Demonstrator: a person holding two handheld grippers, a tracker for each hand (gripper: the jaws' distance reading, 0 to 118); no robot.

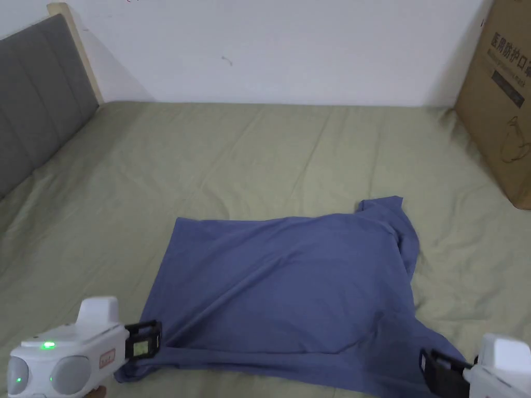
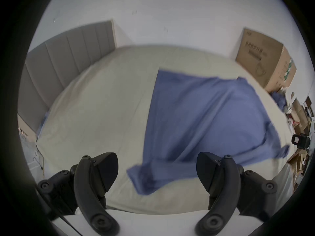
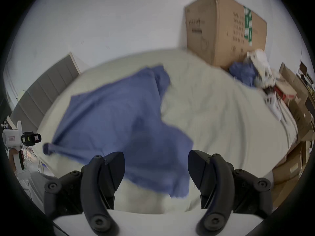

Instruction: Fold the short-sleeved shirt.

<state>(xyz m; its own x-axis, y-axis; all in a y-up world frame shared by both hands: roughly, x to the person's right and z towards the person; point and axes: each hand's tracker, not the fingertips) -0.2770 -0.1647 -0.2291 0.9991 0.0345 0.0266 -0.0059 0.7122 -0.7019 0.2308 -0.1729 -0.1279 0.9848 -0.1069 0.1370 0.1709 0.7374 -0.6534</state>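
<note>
Grey padded headboard [image 1: 36,93] at bed's left end. Bed [image 1: 259,150] covered in olive-green sheet, wrinkled, white wall behind the far edge.

Left tongs [image 1: 150,339] at the near edge of the bed, left of the shirt, just beside its near-left corner. In the left gripper view [image 2: 157,172] jaws stand wide apart, nothing between them pressed; shirt corner lies on the sheet ahead of the gap. Whether a jaw tip brushes the cloth in head view, can't tell.

Blue short-sleeved shirt [image 1: 290,290] lies spread on the near half of the bed, right of centre, loosely flat with diagonal creases, one sleeve or corner bunched up at its far-right end, near-right part fanning toward the near edge.

Right tongs [image 1: 435,370] at the near edge by the shirt's near-right corner. In the right gripper view [image 3: 156,170] jaws wide, cloth lying below and ahead of the gap, not clamped.

Cardboard box [image 1: 500,98] stands at the bed's far-right corner, against the wall.
</note>
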